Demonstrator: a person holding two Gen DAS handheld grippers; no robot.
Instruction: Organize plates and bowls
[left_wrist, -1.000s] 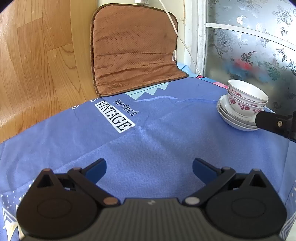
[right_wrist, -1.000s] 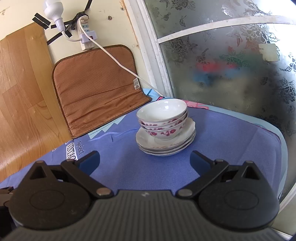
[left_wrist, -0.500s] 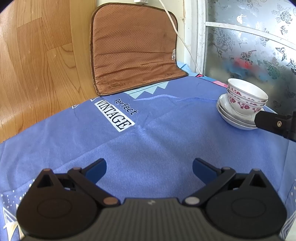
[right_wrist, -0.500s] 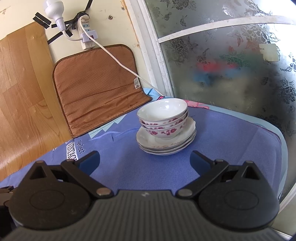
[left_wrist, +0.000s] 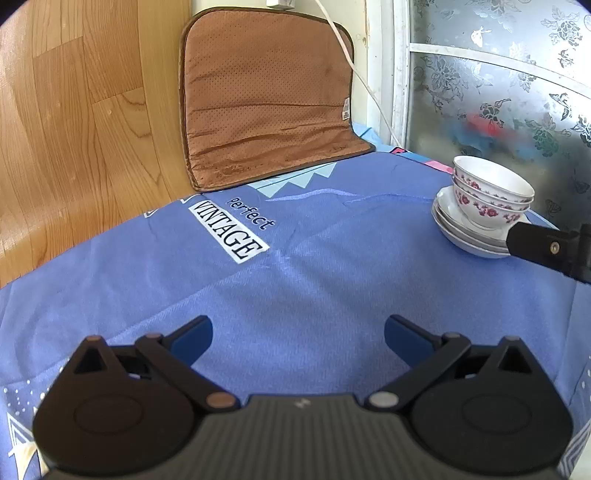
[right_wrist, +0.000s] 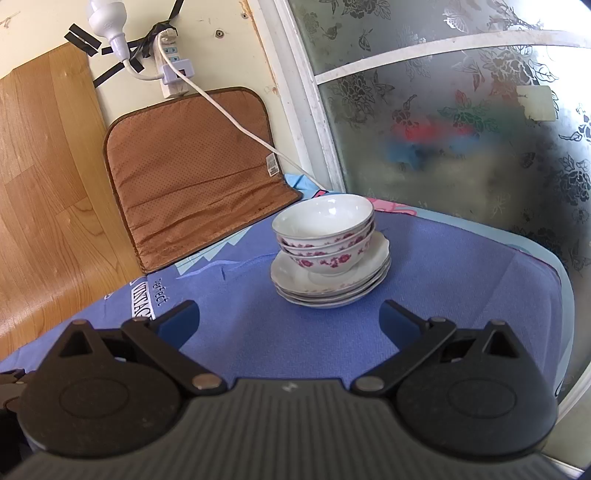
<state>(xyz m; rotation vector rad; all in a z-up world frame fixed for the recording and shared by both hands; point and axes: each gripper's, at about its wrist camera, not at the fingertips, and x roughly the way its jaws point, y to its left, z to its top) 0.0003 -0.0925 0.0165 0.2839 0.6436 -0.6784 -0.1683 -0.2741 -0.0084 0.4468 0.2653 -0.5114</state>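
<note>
White bowls with red flower prints (right_wrist: 325, 236) are nested on a stack of white scalloped plates (right_wrist: 369, 280) on the blue cloth. In the left wrist view the same bowls (left_wrist: 491, 195) and plates (left_wrist: 461, 229) stand at the far right. My right gripper (right_wrist: 288, 319) is open, a short way in front of the stack, with nothing between its fingers. My left gripper (left_wrist: 297, 336) is open over bare cloth, well left of the stack. Part of the right gripper's black body (left_wrist: 546, 247) hides the plates' right edge.
The table has a blue cloth (left_wrist: 295, 266) printed with "Perfect VINTAGE". A brown cushion (left_wrist: 266, 99) leans on the wall at the back. A white cable (right_wrist: 236, 122) runs from a power strip (right_wrist: 173, 70). A frosted glass door (right_wrist: 461, 110) stands right behind the stack.
Both views have shifted only slightly; the stack sits a touch lower in the left wrist view. Both grippers stay open.
</note>
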